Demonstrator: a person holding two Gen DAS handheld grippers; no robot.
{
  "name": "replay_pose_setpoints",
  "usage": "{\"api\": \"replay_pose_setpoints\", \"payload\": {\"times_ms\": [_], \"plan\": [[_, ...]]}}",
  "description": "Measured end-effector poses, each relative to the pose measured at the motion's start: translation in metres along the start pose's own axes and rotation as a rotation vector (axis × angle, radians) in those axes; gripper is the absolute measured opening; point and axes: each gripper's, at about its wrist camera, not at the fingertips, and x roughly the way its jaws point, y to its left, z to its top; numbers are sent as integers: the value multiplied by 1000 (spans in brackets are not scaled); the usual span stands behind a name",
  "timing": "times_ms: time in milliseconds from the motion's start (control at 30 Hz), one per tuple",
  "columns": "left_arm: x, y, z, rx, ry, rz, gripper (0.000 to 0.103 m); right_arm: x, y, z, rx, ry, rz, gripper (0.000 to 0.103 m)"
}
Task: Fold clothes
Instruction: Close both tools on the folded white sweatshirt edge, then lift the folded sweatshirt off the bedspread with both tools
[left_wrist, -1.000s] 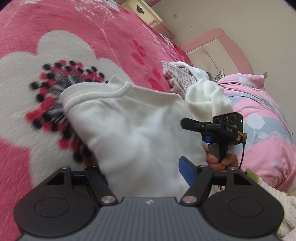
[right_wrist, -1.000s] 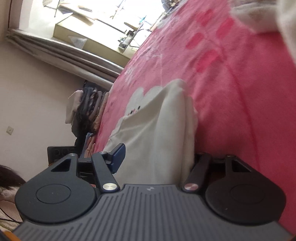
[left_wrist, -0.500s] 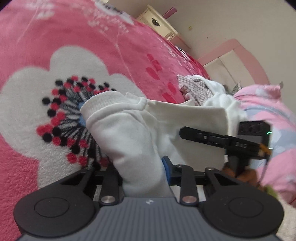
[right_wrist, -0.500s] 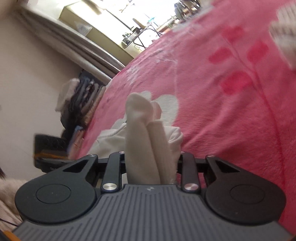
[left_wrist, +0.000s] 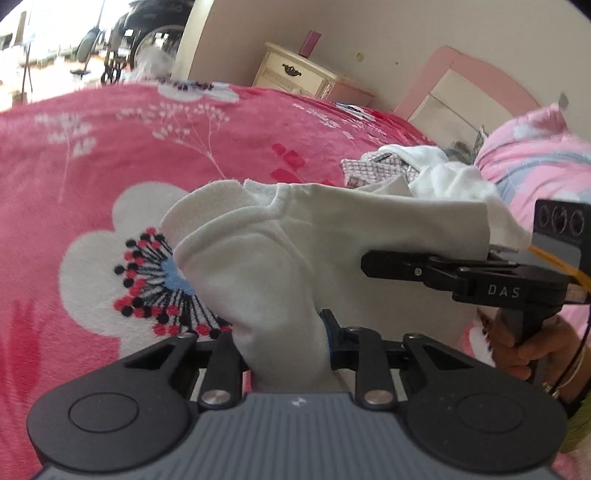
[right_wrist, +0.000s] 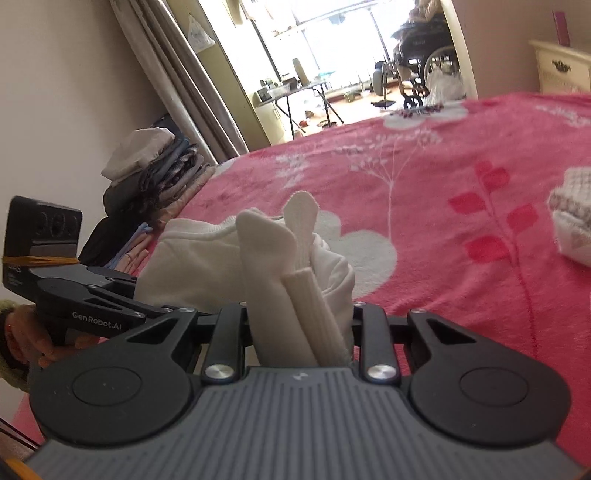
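A white garment (left_wrist: 280, 266) hangs lifted between both grippers above the pink flowered blanket (left_wrist: 110, 155). My left gripper (left_wrist: 280, 332) has a thick bunch of its cloth between the jaws, which are closing and pressing on it. In the right wrist view my right gripper (right_wrist: 299, 321) is shut on another bunched, ribbed edge of the same garment (right_wrist: 266, 254). The right gripper (left_wrist: 373, 264) also appears at the right of the left wrist view, held by a hand (left_wrist: 532, 343), with the cloth stretched toward it.
A pile of other clothes (left_wrist: 424, 173) lies on the bed near a pink quilt (left_wrist: 535, 162) and pink headboard (left_wrist: 461, 85). A cream nightstand (left_wrist: 295, 77) stands behind. Stacked folded clothes (right_wrist: 147, 173) sit beside the bed by the curtain.
Both grippers have closed on the white garment and risen, lifting it off the blanket. Both views have tilted up, now showing the room beyond the bed.
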Motion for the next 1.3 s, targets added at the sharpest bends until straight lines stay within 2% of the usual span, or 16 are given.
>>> {"api": "replay_pose_setpoints", "payload": {"times_ms": [100,567,1300], "plan": [[-5,-14,-1,41,-5,45,25,-6,9,-2,-12,-15,-10,23],[-3,-31,-9,77,6,180,25,-2,15,-11,7,-18,-17,23],[6,-37,-9,89,31,238,25,6,10,-19,33,-12,-6,23]]}}
